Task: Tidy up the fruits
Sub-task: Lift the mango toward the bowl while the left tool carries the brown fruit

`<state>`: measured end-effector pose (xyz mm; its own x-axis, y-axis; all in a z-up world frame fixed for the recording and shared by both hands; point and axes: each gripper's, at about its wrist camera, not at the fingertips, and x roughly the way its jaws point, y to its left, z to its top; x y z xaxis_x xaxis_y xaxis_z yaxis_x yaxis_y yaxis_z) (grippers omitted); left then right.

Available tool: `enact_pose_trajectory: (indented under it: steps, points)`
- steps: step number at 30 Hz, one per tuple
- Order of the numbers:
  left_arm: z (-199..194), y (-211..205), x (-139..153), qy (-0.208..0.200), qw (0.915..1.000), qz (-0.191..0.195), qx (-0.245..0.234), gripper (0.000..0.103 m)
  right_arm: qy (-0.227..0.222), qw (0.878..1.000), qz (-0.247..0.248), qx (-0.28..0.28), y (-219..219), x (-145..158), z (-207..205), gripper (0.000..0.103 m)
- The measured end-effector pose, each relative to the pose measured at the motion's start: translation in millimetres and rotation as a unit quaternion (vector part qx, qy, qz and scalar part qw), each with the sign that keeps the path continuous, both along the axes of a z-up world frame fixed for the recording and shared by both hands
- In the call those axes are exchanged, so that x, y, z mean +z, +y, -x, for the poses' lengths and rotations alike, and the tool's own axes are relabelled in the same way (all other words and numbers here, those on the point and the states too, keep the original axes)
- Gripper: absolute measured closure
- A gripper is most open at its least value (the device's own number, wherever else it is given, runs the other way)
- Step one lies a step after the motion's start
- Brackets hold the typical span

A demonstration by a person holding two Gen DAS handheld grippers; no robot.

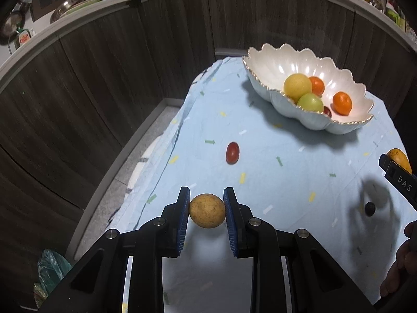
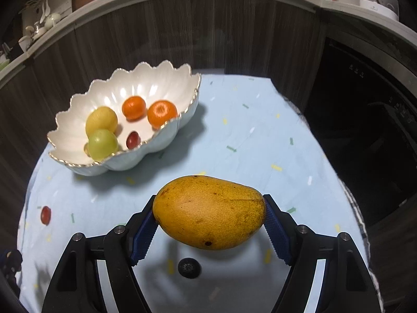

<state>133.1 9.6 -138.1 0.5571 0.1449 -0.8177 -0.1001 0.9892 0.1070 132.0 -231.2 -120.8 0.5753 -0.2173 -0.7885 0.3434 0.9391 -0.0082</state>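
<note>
With five fruits sitting in the far white scalloped bowl (image 2: pixel 78 140), the left tool (image 1: pixel 206 210) is gripping a small tan round fruit (image 1: pixel 207 210), the right tool (image 2: pixel 209 214) is clamping a yellow-orange mango (image 2: pixel 208 212), while a red grape (image 1: pixel 232 152) and dark berry (image 2: pixel 189 268) are waiting on the table (image 1: pixel 273 182).

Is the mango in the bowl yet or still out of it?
Out. The mango is clamped crosswise in the right claw, above the blue cloth, short of the white bowl.

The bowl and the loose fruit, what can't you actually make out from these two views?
- Small pale fruit in the bowl: right wrist view, hidden behind the green fruit.
- Mango: left wrist view, cut off by the edge and the right claw.
- Dark round fruit: left wrist view, too small to identify.
</note>
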Motion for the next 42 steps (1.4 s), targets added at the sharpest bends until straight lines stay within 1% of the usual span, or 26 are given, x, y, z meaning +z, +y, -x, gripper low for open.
enact_pose_trajectory:
  steps: [15,21,33,42]
  points:
    - [0,-9,33,-0.039,0.9988,0.003,-0.03,0.076,-0.04,0.999,0.013,0.0,1,42,12,0.027]
    - [-4,-12,47,-0.057,0.9973,0.005,-0.046,0.076,-0.049,0.999,0.016,0.0,2,54,12,0.027]
    - [-22,-17,64,-0.077,0.9948,0.014,-0.066,0.076,-0.072,0.997,0.03,0.009,6,78,2,0.027]
    - [-45,-22,80,-0.093,0.9921,0.019,-0.082,0.076,-0.09,0.995,0.036,0.017,7,94,-10,0.027]
